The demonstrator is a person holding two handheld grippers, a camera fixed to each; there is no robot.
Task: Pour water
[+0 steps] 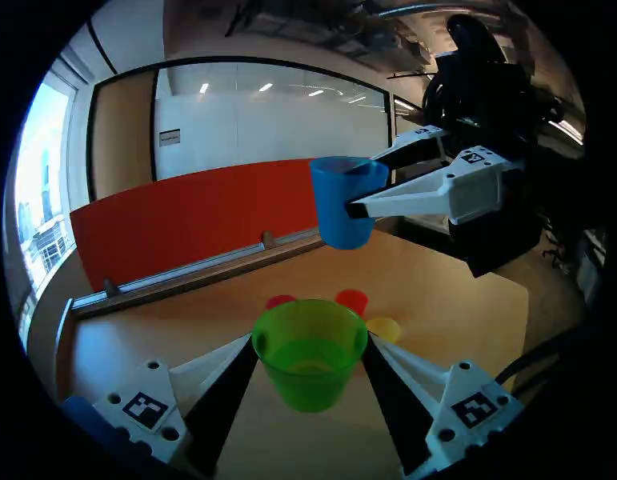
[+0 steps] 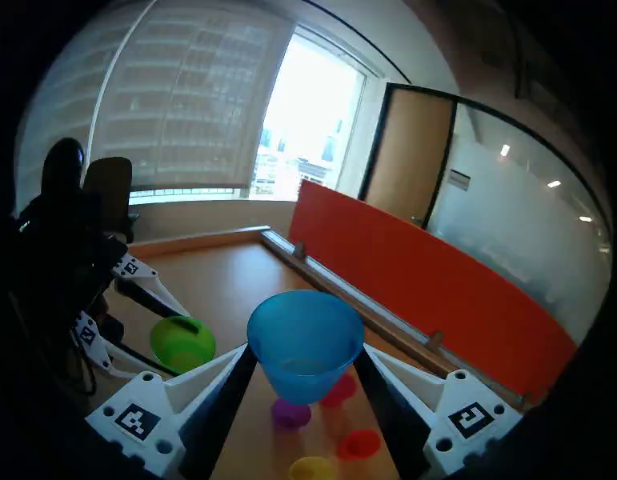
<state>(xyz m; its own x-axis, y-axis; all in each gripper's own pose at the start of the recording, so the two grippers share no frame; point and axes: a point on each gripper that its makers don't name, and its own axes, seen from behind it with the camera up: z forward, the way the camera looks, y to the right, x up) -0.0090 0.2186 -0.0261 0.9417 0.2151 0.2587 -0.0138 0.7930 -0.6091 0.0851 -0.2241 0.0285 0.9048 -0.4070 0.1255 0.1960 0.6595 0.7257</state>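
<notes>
Two handheld grippers are each holding a plastic cup above a wooden counter [image 1: 452, 296] in an office room.

The left gripper [image 1: 310, 362] is carrying a green cup [image 1: 310, 376], its two fingers [image 1: 216, 384] pressing in on opposite sides of the cup and clamping it just under the rim. The green cup is sitting upright with its open mouth facing up. Something pale is showing at its bottom, but I cannot tell whether it is water.

The right gripper [image 2: 306, 356] is gripping a blue cup [image 2: 306, 336] in the same way, one finger squeezing each side. In the left gripper view the blue cup is hanging in the air, higher than the green cup and beyond it, roughly upright, well apart from it. Its inside is looking pale near the bottom, and I cannot tell if it is holding liquid.

Below the two held cups, several small cups [image 2: 291, 414] in purple, pink, red and yellow are standing close together on the counter.

A red partition [image 1: 196, 212] is running along the far edge of the counter. Behind it a glass wall [image 1: 252, 120] is reflecting ceiling lights, and a bright window [image 2: 308, 128] with a blind beside it is letting in daylight
</notes>
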